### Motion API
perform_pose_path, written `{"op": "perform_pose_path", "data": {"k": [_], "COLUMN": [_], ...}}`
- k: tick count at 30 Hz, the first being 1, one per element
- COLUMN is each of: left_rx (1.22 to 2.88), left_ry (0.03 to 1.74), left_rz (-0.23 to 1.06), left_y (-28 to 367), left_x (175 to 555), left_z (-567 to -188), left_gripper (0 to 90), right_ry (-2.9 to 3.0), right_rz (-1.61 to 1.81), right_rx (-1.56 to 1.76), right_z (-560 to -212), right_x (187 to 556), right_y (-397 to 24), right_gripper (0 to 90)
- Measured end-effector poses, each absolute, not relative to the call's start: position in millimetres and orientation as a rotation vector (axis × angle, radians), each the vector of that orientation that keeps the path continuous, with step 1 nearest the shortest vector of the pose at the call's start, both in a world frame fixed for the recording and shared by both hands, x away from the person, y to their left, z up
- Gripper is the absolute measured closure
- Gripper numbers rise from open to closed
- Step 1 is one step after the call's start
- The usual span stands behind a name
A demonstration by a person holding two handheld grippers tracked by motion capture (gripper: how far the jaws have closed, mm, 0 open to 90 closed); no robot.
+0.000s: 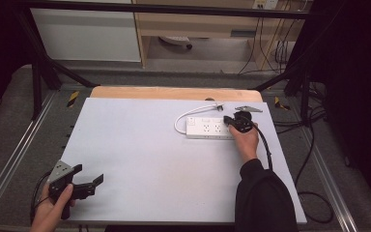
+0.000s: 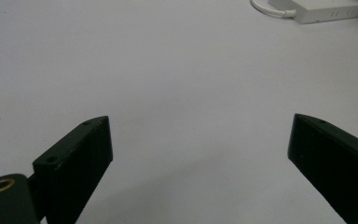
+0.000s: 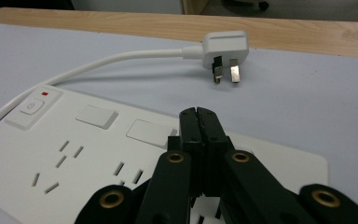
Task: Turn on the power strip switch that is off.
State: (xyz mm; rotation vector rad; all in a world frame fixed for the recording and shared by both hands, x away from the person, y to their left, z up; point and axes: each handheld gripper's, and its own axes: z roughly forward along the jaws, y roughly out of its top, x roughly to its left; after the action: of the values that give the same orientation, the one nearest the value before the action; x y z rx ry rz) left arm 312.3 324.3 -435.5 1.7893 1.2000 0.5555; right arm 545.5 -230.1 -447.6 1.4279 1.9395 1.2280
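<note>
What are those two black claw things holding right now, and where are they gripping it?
Nothing. The left gripper is open above the bare light-grey table. The right gripper is shut with nothing between its jaws, above the white plastic power strip.

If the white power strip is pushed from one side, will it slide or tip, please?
The power strip lies flat and low on the smooth table, so it would probably slide, not tip. Its white cable curves loosely, so it likely bends and trails with little resistance.
</note>
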Motion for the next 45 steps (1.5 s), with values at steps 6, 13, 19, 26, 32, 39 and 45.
{"op": "perform_pose_path", "data": {"k": [6, 13, 19, 26, 32, 39, 45], "left_rx": [1.789, 1.787, 1.79, 1.78, 1.779, 1.778, 1.781], "left_ry": [1.198, 1.204, 1.207, 1.214, 1.217, 1.225, 1.222], "left_rz": [0.56, 0.563, 0.553, 0.546, 0.542, 0.546, 0.55], "left_y": [323.8, 324.7, 324.8, 326.0, 327.9, 327.4, 327.4], "left_x": [312.3, 312.1, 314.1, 315.1, 315.5, 315.8, 314.8], "left_z": [-435.2, -435.1, -436.3, -437.0, -437.7, -437.2, -436.3], "left_gripper": [6.4, 6.4, 6.4, 6.4, 6.4, 6.4, 6.4], "right_ry": [1.928, 1.931, 1.933, 1.94, 1.948, 1.977, 2.002], "right_rz": [1.235, 1.208, 1.21, 1.203, 1.195, 1.144, 1.127], "right_rx": [1.414, 1.399, 1.395, 1.417, 1.44, 1.435, 1.4], "right_z": [-441.3, -429.6, -423.9, -419.8, -419.1, -407.8, -395.2], "right_x": [543.8, 540.5, 544.1, 545.4, 545.4, 543.2, 538.7], "right_y": [-233.5, -235.7, -238.1, -232.3, -226.1, -221.8, -217.1], "right_gripper": [90.0, 90.0, 90.0, 65.4, 34.2, 11.3, 5.9]}}
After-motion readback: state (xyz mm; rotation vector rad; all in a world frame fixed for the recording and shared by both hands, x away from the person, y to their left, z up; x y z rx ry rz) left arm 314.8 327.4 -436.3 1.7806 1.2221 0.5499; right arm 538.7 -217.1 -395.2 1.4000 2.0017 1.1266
